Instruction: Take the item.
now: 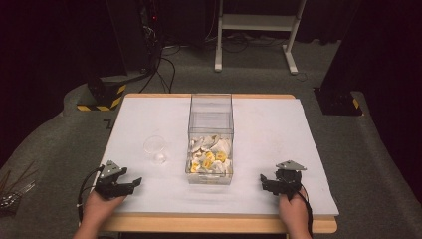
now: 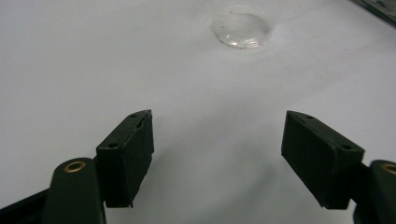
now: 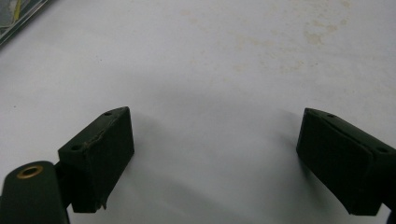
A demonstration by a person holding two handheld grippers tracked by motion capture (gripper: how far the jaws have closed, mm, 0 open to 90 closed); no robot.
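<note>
A clear plastic box (image 1: 211, 119) stands in the middle of the white table, holding several white and yellow packets (image 1: 210, 158) at its near end. A small clear cup (image 1: 155, 148) stands left of the box; its base (image 2: 241, 29) lies ahead of the left gripper. My left gripper (image 1: 134, 183) rests near the front left edge, open and empty (image 2: 218, 156). My right gripper (image 1: 264, 182) rests near the front right, also open with nothing between its jaws (image 3: 212, 158).
The table (image 1: 278, 134) is covered in white, with faint stains (image 3: 303, 32) ahead of the right gripper. Beyond it stand a white frame's legs (image 1: 254, 25), black stands with yellow-black tape (image 1: 102, 94) and cables on the grey floor.
</note>
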